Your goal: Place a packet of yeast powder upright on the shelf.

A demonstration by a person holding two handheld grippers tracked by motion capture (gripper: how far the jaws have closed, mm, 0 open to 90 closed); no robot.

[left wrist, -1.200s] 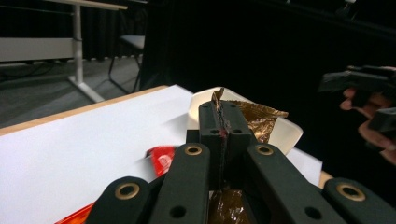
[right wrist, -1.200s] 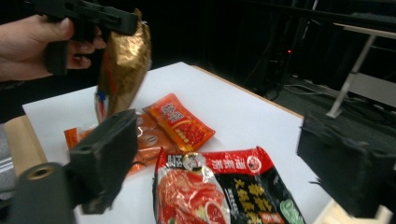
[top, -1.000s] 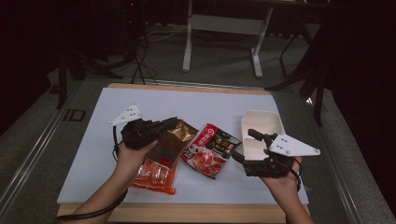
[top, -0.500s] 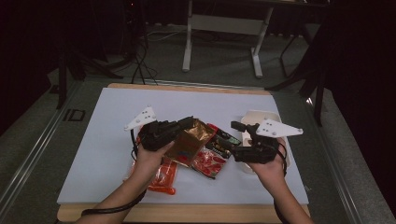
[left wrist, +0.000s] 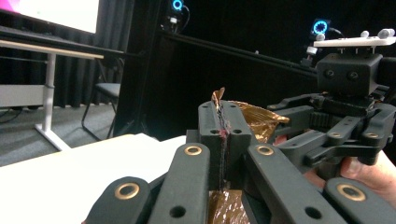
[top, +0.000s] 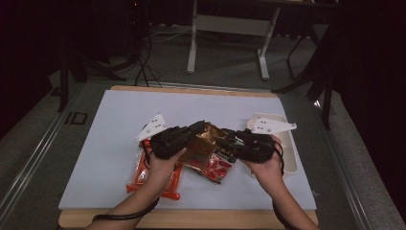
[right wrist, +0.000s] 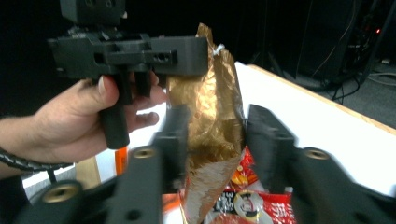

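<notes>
A crinkled gold foil packet (top: pixel 207 140) hangs above the middle of the table. My left gripper (top: pixel 197 129) is shut on the packet's upper edge, and in the left gripper view its jaws (left wrist: pixel 222 120) pinch the foil (left wrist: pixel 261 120) flat. From the right, my right gripper (top: pixel 226 138) faces it. In the right gripper view that gripper (right wrist: pixel 218 128) stands open, its two fingers either side of the gold packet (right wrist: pixel 210 116). My left gripper (right wrist: pixel 182 53) grips the packet's top there.
A red snack packet (top: pixel 219 166) lies on the white mat (top: pixel 95 143) under the grippers. An orange packet (top: pixel 154 178) lies below my left hand. A white container (top: pixel 290 146) stands at the mat's right edge, behind my right gripper.
My left gripper has carried the gold packet up and right towards the middle. My right gripper left the white container and moved left until its open fingers straddle the packet.
</notes>
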